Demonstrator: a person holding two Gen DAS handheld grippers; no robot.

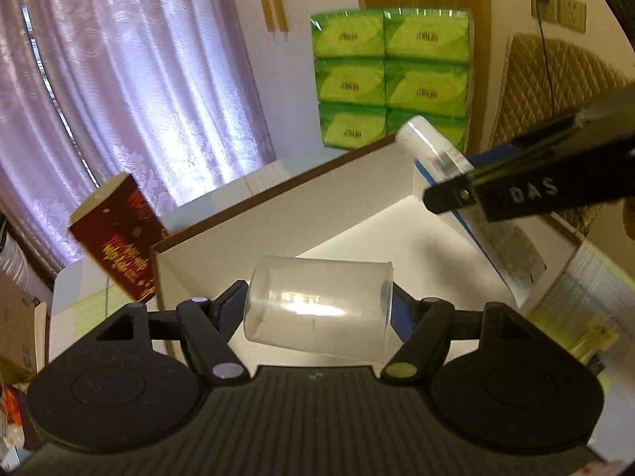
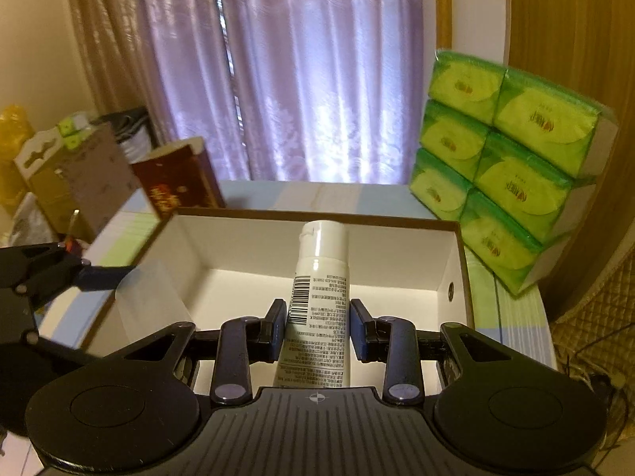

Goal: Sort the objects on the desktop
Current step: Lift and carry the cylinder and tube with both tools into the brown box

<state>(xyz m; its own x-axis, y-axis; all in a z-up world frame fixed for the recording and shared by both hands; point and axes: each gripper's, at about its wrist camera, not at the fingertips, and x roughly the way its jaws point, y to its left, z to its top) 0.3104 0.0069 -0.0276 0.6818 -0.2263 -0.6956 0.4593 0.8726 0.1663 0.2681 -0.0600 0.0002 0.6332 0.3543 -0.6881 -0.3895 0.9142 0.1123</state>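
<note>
Left hand-held gripper (image 1: 319,309) clamps the clear cup (image 1: 319,307) sideways, long axis across the frame. Right hand-held gripper (image 2: 317,327) grips the white tube (image 2: 317,297) pointing away (cap forward). Both hang above the open box (image 2: 456,246), frame centre.

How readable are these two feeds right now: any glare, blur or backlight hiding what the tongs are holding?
Left wrist view: glare streaks the clear cup in the left tongs; the right tongs crossing at right are motion-blurred. Right wrist view: bright backlit curtain, dim foreground, yet the tube print stays sharp; edges bend from fisheye.
</note>
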